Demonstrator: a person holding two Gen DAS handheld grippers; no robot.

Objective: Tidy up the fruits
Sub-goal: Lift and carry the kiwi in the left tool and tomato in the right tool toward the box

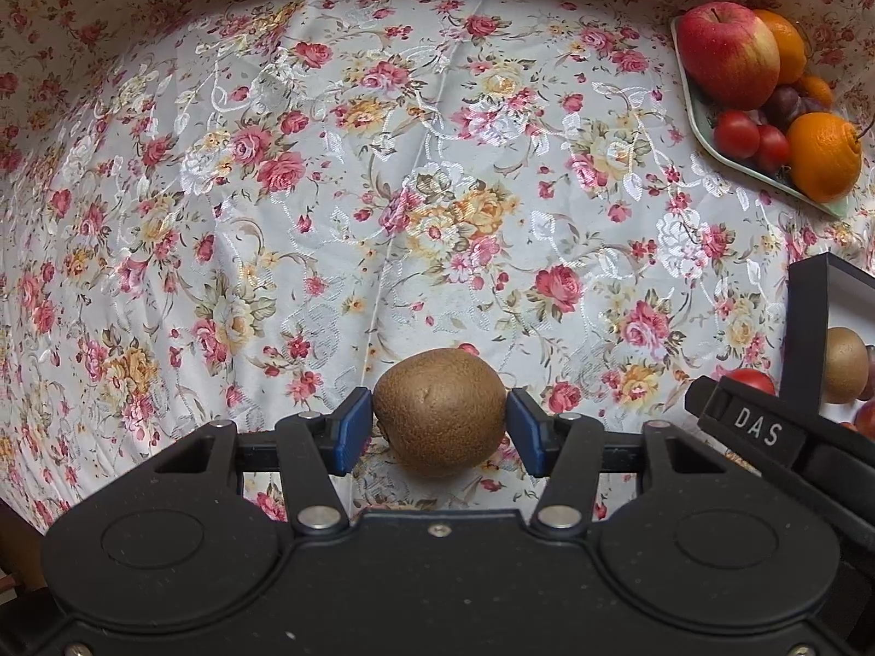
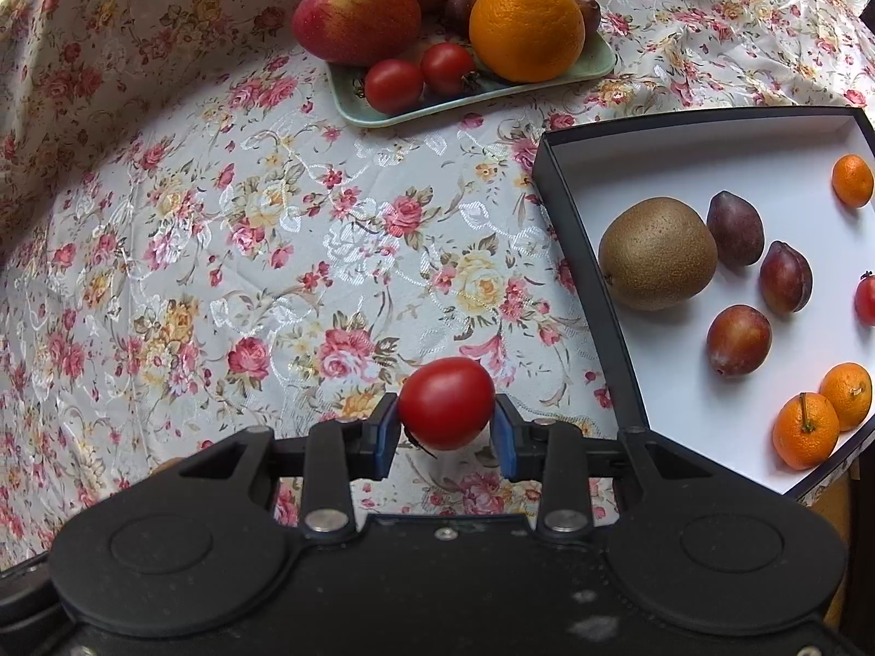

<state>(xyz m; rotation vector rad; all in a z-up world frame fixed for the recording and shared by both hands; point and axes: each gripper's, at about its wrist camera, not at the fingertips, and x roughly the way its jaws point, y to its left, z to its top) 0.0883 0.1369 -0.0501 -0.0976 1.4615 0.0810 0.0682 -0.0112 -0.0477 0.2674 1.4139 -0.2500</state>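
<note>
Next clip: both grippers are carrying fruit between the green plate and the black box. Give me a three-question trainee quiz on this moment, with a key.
1. True or false: the left gripper is shut on a kiwi.
2. What does the right gripper hold? A) a plum B) a tomato C) a small orange
3. How many tomatoes lie on the green plate, seen from the right wrist?

Key:
1. True; both blue pads press its sides.
2. B, a tomato; the plums and small oranges lie in the black box.
3. Two tomatoes, beside the apple and big orange.
</note>
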